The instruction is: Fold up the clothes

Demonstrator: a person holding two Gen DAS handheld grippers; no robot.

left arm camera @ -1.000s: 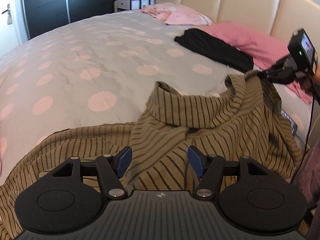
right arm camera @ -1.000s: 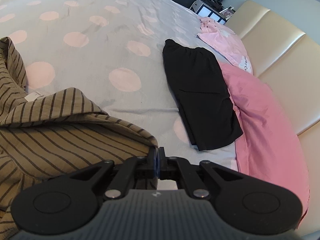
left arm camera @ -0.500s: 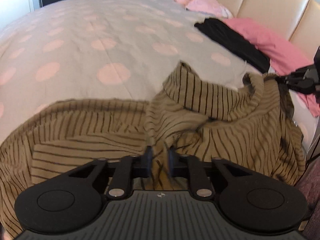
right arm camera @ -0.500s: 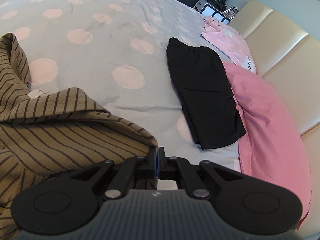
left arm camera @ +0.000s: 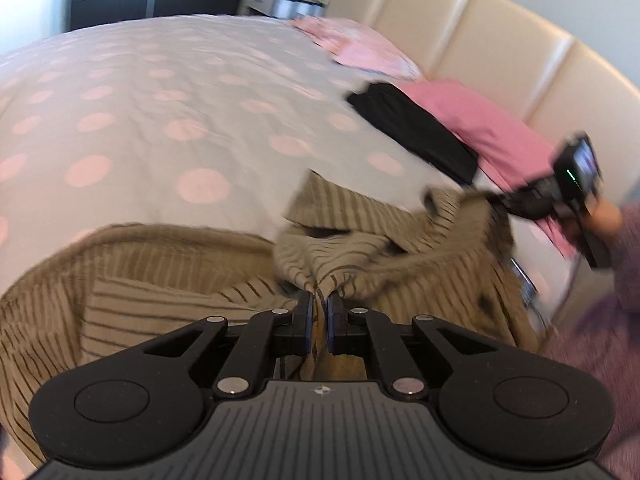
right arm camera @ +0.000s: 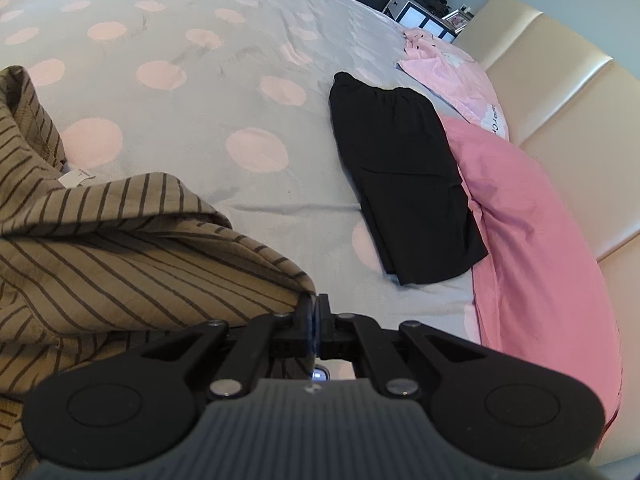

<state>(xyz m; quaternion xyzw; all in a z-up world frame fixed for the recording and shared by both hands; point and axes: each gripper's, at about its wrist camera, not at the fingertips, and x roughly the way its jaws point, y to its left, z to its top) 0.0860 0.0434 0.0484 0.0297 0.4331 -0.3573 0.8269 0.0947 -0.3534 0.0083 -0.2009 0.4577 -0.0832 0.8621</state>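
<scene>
The left wrist camera sits low, right behind the left gripper (left arm camera: 318, 312), close over the striped shirt (left arm camera: 168, 280), and looks across the bed (left arm camera: 140, 120) toward the headboard (left arm camera: 480, 40). The right wrist camera sits behind the right gripper (right arm camera: 316, 316) and looks down the bed from higher up. Both see the shirt, the black clothes (right arm camera: 400, 176) and the pink pillow (right arm camera: 532, 220).
</scene>
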